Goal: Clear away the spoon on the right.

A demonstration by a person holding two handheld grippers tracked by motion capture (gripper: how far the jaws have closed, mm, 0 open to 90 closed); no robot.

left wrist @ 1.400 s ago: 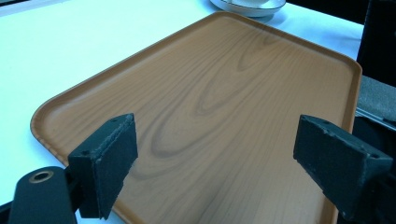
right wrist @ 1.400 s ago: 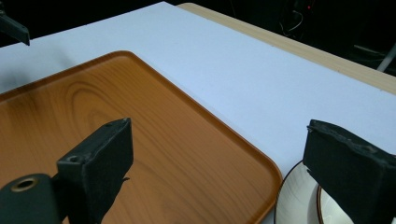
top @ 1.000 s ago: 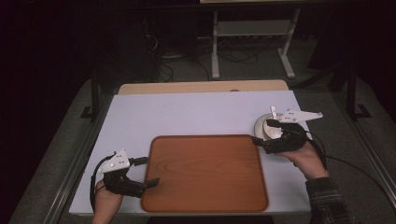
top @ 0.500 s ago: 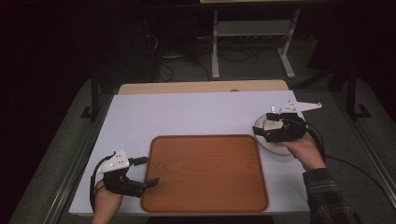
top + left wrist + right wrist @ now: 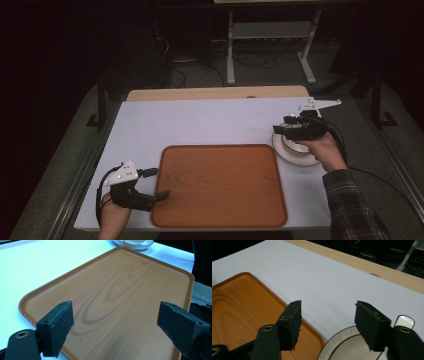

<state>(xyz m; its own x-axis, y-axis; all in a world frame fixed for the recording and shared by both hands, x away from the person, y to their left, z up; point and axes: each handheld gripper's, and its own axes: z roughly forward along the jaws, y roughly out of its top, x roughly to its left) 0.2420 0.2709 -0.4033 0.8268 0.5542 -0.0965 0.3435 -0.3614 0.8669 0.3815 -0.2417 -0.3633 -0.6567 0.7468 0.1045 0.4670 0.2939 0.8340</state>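
A wood-grain brown tray (image 5: 220,185) lies in the middle of the white table. My left gripper (image 5: 157,184) rests at the tray's near left edge. In the left gripper view it (image 5: 115,312) stands open, its jaws wide apart over the bare tray (image 5: 120,290). A white plate with a dark rim line (image 5: 295,156) sits just right of the tray's far right corner. My right gripper (image 5: 279,131) hovers above the plate's far left side. In the right gripper view it (image 5: 328,315) is open and empty, with the plate (image 5: 342,347) below and the tray's corner (image 5: 242,310) at the left.
The white tabletop (image 5: 200,120) stretches behind the tray to a bare wooden strip (image 5: 215,93) along the far edge. A metal stand (image 5: 270,35) and cables sit on the floor beyond. A small shiny rounded piece (image 5: 404,321) shows by the right jaw.
My right gripper has lifted and drawn back toward the far side, uncovering more of the plate. The left gripper and tray have not moved.
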